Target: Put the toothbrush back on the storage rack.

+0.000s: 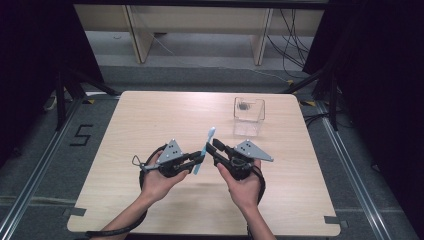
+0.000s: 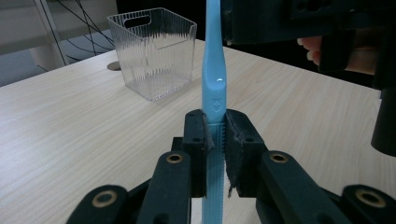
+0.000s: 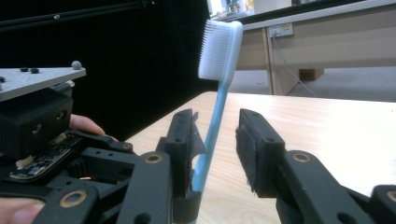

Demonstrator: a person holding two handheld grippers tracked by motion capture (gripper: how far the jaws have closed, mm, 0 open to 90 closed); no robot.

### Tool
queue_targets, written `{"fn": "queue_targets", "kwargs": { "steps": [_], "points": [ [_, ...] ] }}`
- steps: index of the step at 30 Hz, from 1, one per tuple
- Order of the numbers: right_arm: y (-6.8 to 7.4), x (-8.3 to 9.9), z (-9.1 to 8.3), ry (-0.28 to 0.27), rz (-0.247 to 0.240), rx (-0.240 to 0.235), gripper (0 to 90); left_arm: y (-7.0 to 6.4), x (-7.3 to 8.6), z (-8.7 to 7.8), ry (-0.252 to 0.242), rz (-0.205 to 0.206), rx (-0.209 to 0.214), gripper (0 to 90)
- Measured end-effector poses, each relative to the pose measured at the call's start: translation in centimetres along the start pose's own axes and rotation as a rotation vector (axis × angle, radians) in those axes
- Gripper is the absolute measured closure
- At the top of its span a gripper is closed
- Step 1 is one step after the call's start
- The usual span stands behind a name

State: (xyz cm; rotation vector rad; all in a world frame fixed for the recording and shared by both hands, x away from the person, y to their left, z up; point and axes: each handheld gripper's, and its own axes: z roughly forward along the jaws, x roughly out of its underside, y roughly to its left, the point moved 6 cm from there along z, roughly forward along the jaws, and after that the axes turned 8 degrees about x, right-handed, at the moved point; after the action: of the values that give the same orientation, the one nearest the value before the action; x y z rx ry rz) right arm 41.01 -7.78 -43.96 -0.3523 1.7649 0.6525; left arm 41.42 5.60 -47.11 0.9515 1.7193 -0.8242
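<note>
A light blue toothbrush (image 1: 206,145) with white bristles (image 3: 219,46) stands tilted above the table's middle, head up. My left gripper (image 1: 198,159) is shut on its handle; in the left gripper view the two pads (image 2: 236,135) press the ribbed lower handle (image 2: 215,70) from both sides. My right gripper (image 1: 214,146) faces it from the right and is open. In the right gripper view the handle (image 3: 215,107) rises between the spread jaws of my right gripper (image 3: 217,119), close against the left pad (image 3: 187,135) and well apart from the other.
A clear ribbed plastic bin (image 1: 248,116) stands at the table's far right, also seen ahead in the left gripper view (image 2: 152,51). A small dark round spot (image 2: 113,66) lies on the wooden table (image 1: 150,120) behind it. Black curtains flank the table.
</note>
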Motion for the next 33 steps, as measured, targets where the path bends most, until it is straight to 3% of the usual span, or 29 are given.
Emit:
{"fn": "queue_targets", "kwargs": {
  "steps": [4,5,8,17,18,20,29,32,33],
  "points": [
    [-0.02,-0.01,0.18,-0.003,0.013,-0.004,68.2,-0.29,-0.16,0.06,-0.010,0.003,0.005,78.9],
    [-0.19,-0.02,0.33,-0.006,-0.010,-0.002,68.5,-0.35,-0.19,0.08,-0.011,0.006,0.008,78.9],
    [-0.08,0.02,0.36,-0.003,0.012,-0.013,70.6,-0.50,-0.17,0.11,-0.014,0.006,0.010,78.9],
    [-0.03,-0.02,0.46,-0.008,0.001,-0.020,76.3,-0.84,-0.18,0.09,-0.017,0.007,0.016,78.8],
    [0.18,0.03,0.38,0.000,0.017,-0.032,77.4,-0.87,-0.17,0.10,-0.017,0.007,0.017,78.9],
    [0.11,0.01,0.34,-0.006,-0.004,-0.028,79.5,-0.92,-0.15,0.13,-0.017,0.009,0.019,78.8],
    [0.49,-0.04,0.14,-0.006,-0.004,-0.037,86.1,-1.03,-0.15,0.35,-0.015,0.008,0.027,78.3],
    [0.36,-0.07,0.15,-0.013,-0.041,-0.016,86.2,-1.04,-0.10,0.33,-0.013,0.016,0.020,71.3],
    [0.39,-0.11,0.00,-0.007,-0.029,-0.022,86.2,-1.00,-0.04,0.27,-0.013,0.020,0.016,68.6]
  ]
}}
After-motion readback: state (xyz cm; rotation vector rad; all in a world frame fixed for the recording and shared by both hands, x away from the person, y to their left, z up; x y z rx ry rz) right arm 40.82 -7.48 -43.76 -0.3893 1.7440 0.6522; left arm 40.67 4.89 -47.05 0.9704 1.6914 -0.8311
